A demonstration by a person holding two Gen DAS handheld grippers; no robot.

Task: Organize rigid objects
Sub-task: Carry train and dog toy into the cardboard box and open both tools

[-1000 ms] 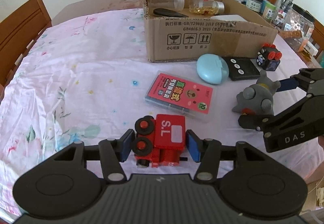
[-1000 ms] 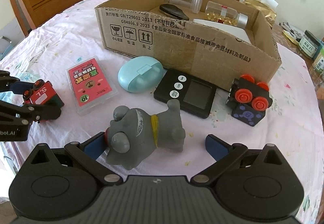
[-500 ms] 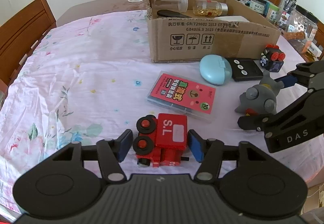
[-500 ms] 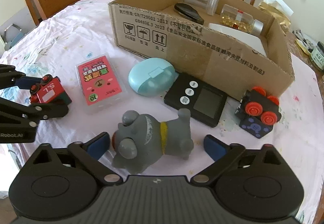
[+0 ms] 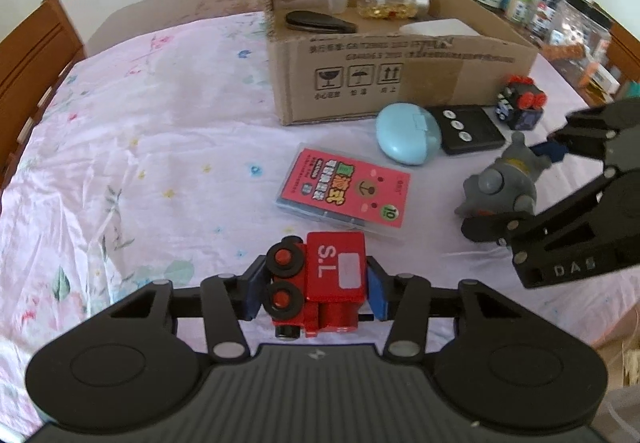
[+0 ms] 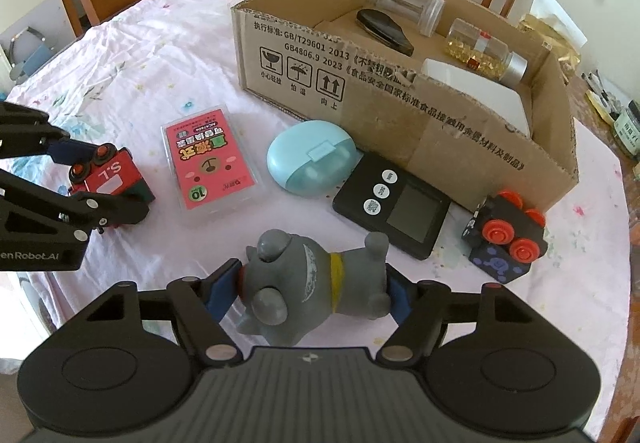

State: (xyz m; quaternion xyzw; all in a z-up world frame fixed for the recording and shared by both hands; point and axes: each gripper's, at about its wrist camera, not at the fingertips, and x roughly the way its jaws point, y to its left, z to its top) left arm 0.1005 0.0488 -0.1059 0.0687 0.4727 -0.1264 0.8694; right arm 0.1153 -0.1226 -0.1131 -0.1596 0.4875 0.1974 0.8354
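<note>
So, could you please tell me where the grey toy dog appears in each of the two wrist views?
Left wrist view: the grey toy dog is at the right edge, mid-height, between the fingers of the right claw.
Right wrist view: the dog is at bottom centre, gripped on both sides by that claw.
Shared landmark: the cardboard box behind it in both views.
</note>
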